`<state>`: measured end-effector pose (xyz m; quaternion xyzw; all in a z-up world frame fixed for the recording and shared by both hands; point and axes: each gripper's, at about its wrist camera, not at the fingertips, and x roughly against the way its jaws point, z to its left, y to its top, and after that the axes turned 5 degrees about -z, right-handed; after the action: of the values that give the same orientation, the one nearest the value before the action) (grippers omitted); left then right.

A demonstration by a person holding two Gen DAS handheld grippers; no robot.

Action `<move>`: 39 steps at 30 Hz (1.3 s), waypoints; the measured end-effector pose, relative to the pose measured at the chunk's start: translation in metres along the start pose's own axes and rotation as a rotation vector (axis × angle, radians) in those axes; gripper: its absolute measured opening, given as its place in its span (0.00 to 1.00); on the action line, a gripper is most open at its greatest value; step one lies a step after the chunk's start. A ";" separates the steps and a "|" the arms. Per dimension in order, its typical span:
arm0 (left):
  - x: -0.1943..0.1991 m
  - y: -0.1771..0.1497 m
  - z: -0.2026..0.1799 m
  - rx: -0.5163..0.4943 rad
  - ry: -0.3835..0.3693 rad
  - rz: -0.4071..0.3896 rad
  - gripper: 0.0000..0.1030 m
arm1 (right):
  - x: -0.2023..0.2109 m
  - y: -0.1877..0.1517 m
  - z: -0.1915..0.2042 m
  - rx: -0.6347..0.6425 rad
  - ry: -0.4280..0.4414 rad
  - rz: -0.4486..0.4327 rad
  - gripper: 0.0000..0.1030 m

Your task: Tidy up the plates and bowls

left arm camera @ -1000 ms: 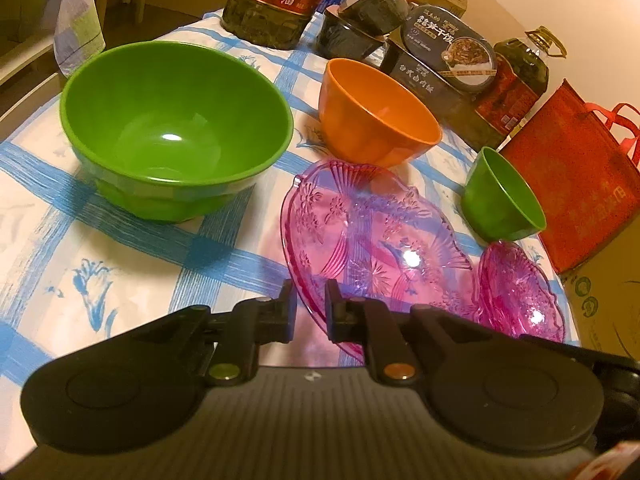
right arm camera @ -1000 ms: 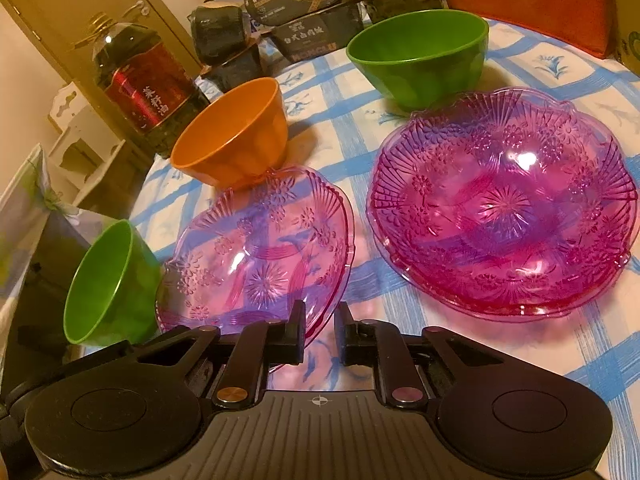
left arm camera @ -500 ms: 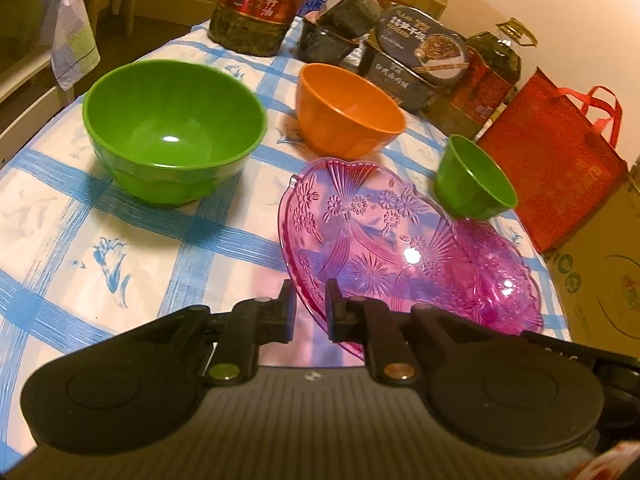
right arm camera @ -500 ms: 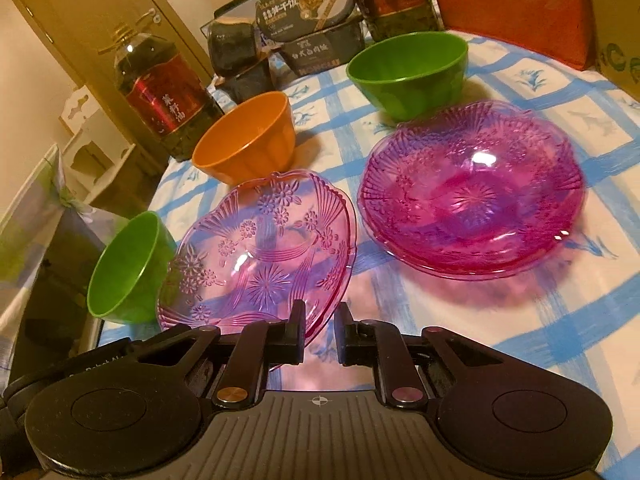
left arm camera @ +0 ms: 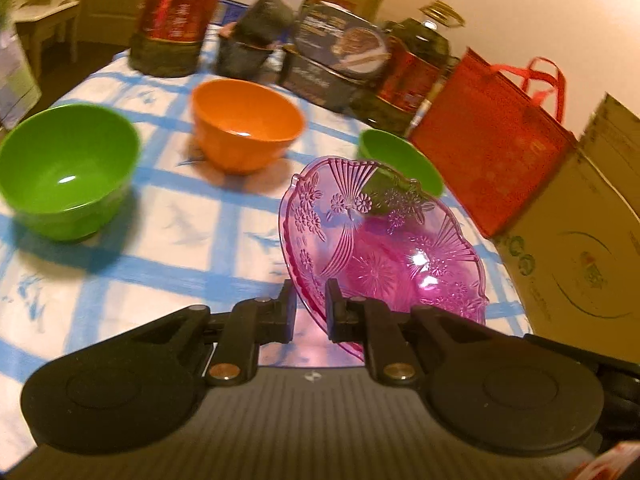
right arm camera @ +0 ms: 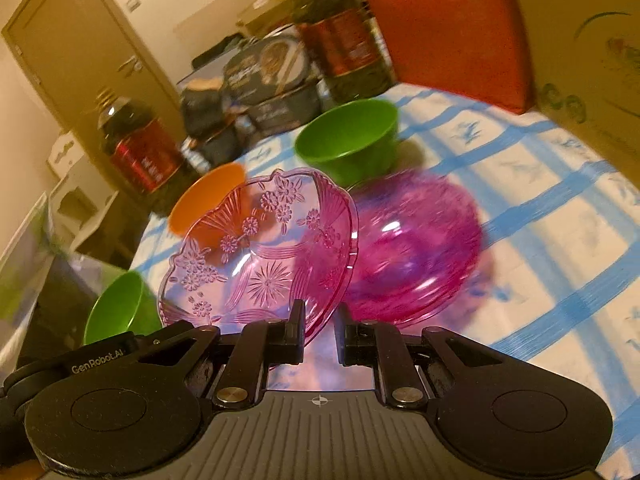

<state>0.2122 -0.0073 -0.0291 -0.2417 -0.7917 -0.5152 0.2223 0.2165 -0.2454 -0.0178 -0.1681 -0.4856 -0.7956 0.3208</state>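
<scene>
A small clear pink glass plate [left arm camera: 384, 248] with a flower pattern hangs tilted above the checked tablecloth. My left gripper [left arm camera: 310, 308] is shut on its near rim. My right gripper [right arm camera: 318, 324] is shut on the rim of the same plate [right arm camera: 260, 256]. To its right a larger pink dish [right arm camera: 416, 244] rests on the cloth, blurred. The orange bowl [left arm camera: 246, 132] stands behind, the large green bowl [left arm camera: 68, 172] at the left, and the small green bowl [left arm camera: 396, 156] is partly hidden behind the held plate.
Oil bottles [left arm camera: 176, 16], dark food boxes [left arm camera: 336, 56] and a red bag [left arm camera: 488, 140] line the table's far side. A cardboard box [left arm camera: 580, 240] stands at the right edge. Bare blue-checked cloth [left arm camera: 180, 248] lies between the large green bowl and the plate.
The small pink plate has come up off the cloth and tilted, held by both grippers. Both views have risen and drawn back, so the bowls look smaller and farther away.
</scene>
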 end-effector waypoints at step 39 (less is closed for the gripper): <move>-0.084 -0.005 -0.051 -0.117 0.010 0.091 0.26 | -0.029 0.027 -0.085 -0.099 -0.061 -0.028 0.42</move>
<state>0.2799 -0.0693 -0.0643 -0.2875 -0.7471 -0.5512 0.2352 0.2597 -0.3187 -0.0564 -0.2010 -0.4577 -0.8175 0.2860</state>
